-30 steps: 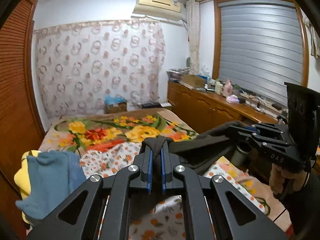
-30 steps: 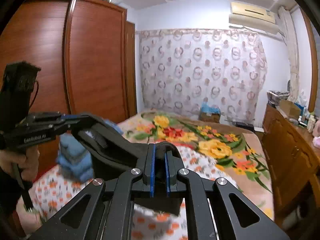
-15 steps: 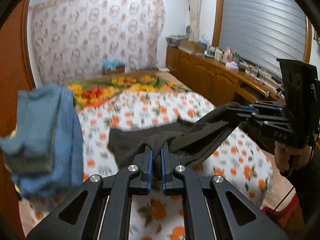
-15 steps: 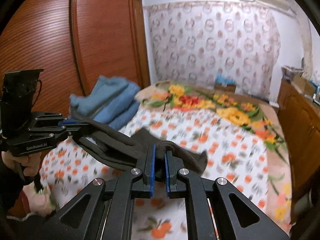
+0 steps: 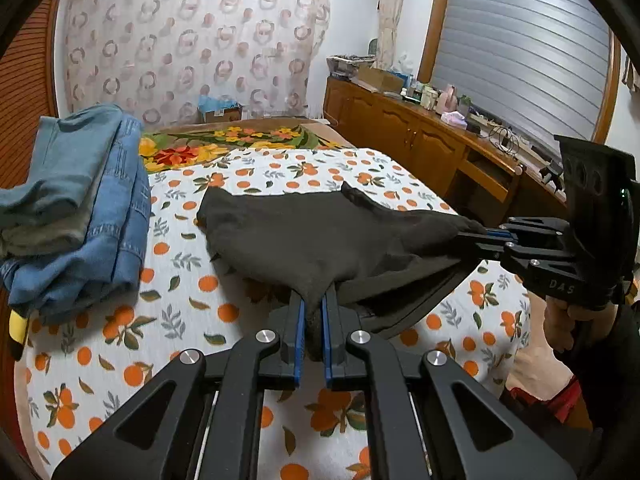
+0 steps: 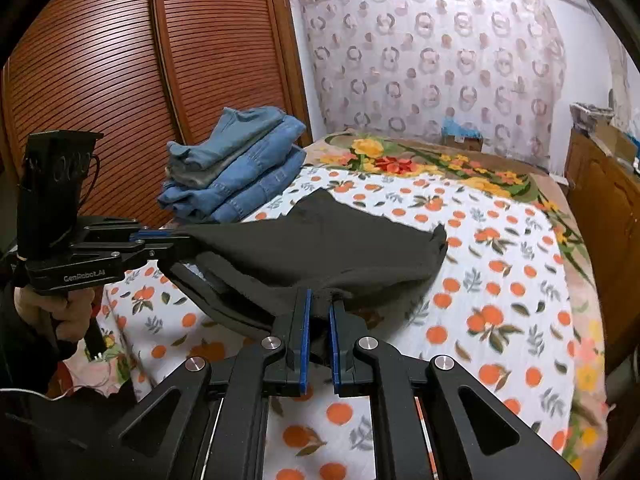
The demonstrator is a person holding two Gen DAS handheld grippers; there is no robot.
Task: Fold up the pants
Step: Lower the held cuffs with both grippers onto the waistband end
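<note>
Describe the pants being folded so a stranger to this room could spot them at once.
Start at the bed with the orange-print sheet. A stack of folded blue jeans sits at its side by the wooden wardrobe. Beside that stack lie the dark pants, their far end on the sheet and their near edge pinched by the left gripper and right gripper: plain charcoal, spread out, the only dark garment.

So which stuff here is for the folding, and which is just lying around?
For the job:
- soft black fabric pants
- left hand-held gripper
- right hand-held gripper
- orange-print white bedsheet

Just lying about:
- stack of folded blue denim clothes
- cluttered brown wooden counter
</note>
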